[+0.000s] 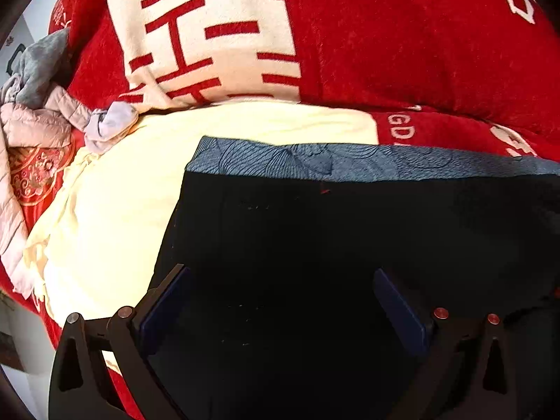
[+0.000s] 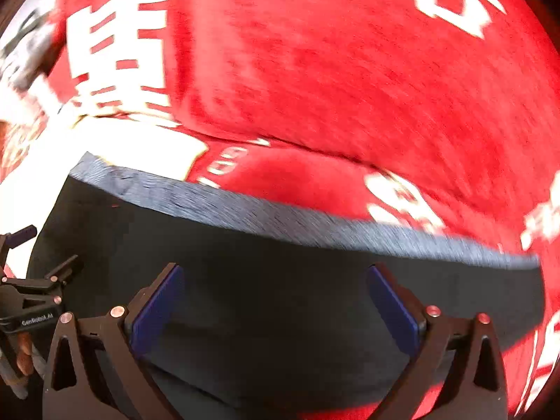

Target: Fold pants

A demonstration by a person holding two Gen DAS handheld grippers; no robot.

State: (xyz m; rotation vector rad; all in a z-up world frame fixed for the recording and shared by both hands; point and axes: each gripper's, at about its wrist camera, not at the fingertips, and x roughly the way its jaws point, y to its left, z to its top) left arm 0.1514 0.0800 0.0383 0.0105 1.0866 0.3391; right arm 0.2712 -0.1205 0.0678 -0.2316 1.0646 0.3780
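The black fabric pants [image 1: 315, 245] lie flat on a bed, spread over a cream-white sheet [image 1: 115, 210] and a red blanket with large white characters [image 1: 385, 42]; along their far edge runs a blue band printed with fine leaf-like lines [image 1: 350, 161], straight from left to right; the dark cloth looks smooth, with a few pale specks of lint.

In the left wrist view, a heap of grey and pale pink clothes [image 1: 38, 98] sits at the far left edge of the bed, with a small lilac cloth [image 1: 108, 122] beside it; these the right wrist view shows only as a blur. The left gripper [image 1: 280, 280] hovers over the pants' left part, its jaws wide, nothing between the blue pads [image 1: 168, 311].

The right wrist view is smeared by motion; it shows the pants' right end, where the band stops against the red blanket; at its lower left the other gripper appears, black with a white label, and fingers [image 2: 24, 357] of a hand below it. The right gripper [image 2: 276, 280] is over the pants, jaws wide and holding nothing.
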